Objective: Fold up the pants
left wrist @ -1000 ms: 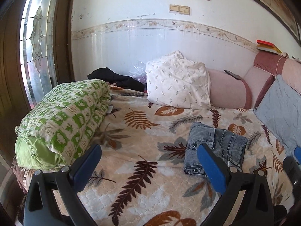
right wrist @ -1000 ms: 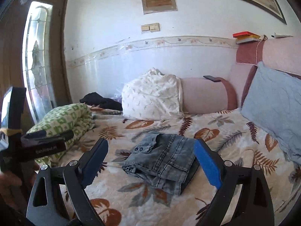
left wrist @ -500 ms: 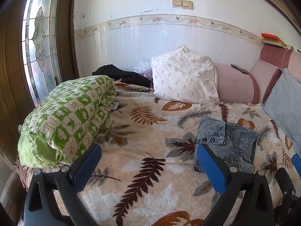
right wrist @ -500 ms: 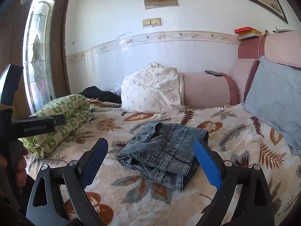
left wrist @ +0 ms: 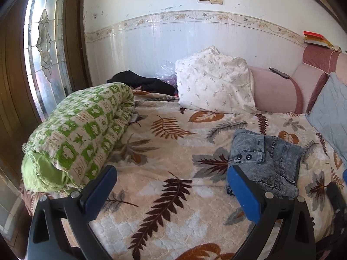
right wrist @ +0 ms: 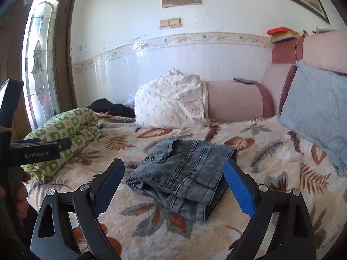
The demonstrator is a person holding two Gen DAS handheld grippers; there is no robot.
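Folded pants (right wrist: 184,173) lie on the blanket (right wrist: 271,151) ahead of the wide-spread right claw (right wrist: 173,186).

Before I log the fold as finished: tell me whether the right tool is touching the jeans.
Apart. In the right wrist view the right tool stands open, and bedspread shows between each blue pad and the folded jeans.

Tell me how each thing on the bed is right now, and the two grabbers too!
Pants: folded in a bundle, flat on the blanket.
Green quilt: rolled up.
White pillow: leaning upright.
Black garment: crumpled, unfolded.
Left gripper: open, empty.
Right gripper: open, empty.
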